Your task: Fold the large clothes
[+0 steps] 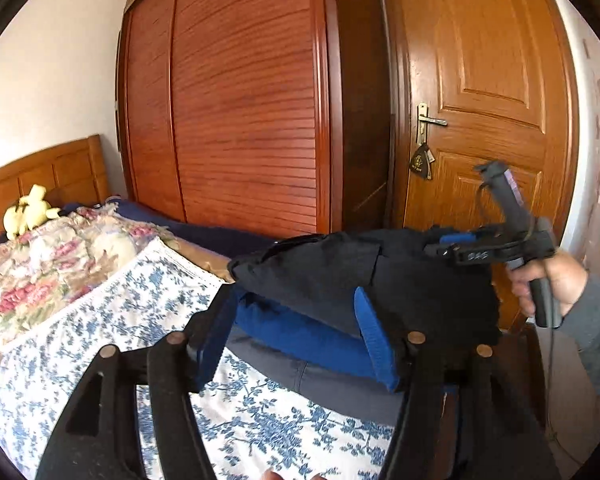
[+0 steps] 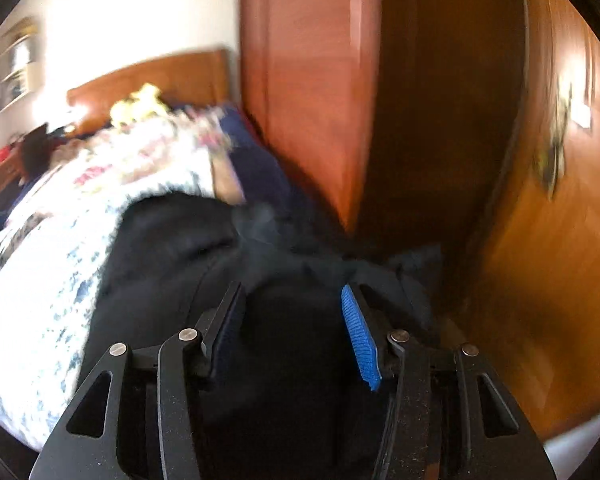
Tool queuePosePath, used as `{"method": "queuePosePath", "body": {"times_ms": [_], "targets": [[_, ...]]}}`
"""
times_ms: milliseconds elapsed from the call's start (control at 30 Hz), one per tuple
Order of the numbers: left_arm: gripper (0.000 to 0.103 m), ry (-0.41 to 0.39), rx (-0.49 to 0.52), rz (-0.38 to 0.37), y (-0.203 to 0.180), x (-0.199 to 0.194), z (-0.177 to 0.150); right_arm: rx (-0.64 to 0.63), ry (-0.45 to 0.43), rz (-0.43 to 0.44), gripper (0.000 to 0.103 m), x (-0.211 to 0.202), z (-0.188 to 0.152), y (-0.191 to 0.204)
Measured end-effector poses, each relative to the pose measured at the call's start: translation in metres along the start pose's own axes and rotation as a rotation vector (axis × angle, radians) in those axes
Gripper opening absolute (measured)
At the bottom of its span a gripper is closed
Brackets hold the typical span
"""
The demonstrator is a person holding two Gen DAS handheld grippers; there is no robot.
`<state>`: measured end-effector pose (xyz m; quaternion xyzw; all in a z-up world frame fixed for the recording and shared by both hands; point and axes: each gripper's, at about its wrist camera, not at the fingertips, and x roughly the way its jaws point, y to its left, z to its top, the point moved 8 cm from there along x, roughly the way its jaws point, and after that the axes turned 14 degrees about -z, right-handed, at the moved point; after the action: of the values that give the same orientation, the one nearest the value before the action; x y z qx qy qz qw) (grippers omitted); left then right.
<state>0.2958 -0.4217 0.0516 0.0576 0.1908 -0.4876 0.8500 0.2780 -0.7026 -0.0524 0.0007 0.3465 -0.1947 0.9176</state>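
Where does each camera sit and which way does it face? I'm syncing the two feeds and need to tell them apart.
Left wrist: on the left gripper, looking over the bed toward the wardrobe and door; its open fingers, the right gripper and the hand holding it show.
Right wrist: on the right gripper, blurred, facing the headboard and wardrobe; only its own fingers show.
Shared: the dark garment, yellow plush toy, floral bedding.
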Motion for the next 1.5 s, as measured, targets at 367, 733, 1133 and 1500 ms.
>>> {"method": "queuePosePath", "body": {"times_ms": [367, 733, 1133, 1500], "targets": [[0.066, -0.05, -0.027, 0.022, 0.001, -0.054, 0.002, 0.023, -0.02, -0.055, 0.051, -0.011, -0.008, -0.006], [0.067, -0.037, -0.073, 0.133, 0.013, -0.114, -0.03, -0.014, -0.179, 0.007, 0.06, -0.097, -0.008, 0.056], [0.067, -0.043, -0.125, 0.275, 0.044, -0.192, -0.078, -0.083, -0.246, 0.254, 0.073, -0.145, -0.034, 0.21], [0.067, 0.001, -0.257, 0.467, 0.088, -0.26, -0.156, -0.165, -0.247, 0.393, 0.082, -0.173, -0.087, 0.331]]}}
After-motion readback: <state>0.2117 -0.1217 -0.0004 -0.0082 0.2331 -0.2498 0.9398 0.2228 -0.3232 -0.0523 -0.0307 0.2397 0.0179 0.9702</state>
